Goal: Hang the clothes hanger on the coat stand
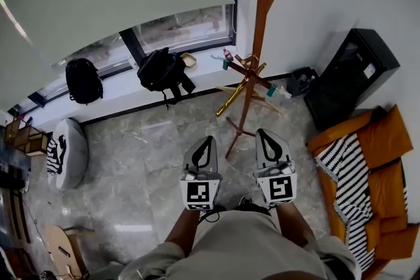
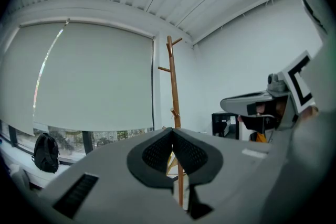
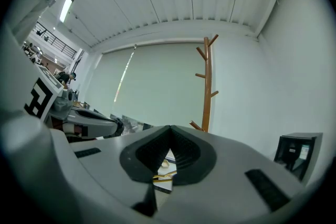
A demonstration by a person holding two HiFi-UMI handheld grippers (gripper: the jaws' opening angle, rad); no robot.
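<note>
A tall wooden coat stand (image 1: 261, 16) rises in the room's corner by the white wall; it also shows in the left gripper view (image 2: 172, 97) and the right gripper view (image 3: 206, 86). A gold clothes hanger (image 1: 231, 99) leans low against the stand, near its lower pegs. My left gripper (image 1: 209, 140) and right gripper (image 1: 261, 133) are held side by side at waist height, pointing at the stand and well short of it. Both are shut with nothing between the jaws (image 2: 172, 131) (image 3: 170, 128). The gold hanger (image 3: 165, 176) peeks out under the right jaws.
Two black backpacks (image 1: 84, 80) (image 1: 163, 70) sit on the window sill. A black cabinet (image 1: 351, 79) stands right of the stand. An orange chair (image 1: 384, 141) with a striped cloth (image 1: 348, 180) is at far right. A white cushion (image 1: 65, 153) lies on the marble floor at left.
</note>
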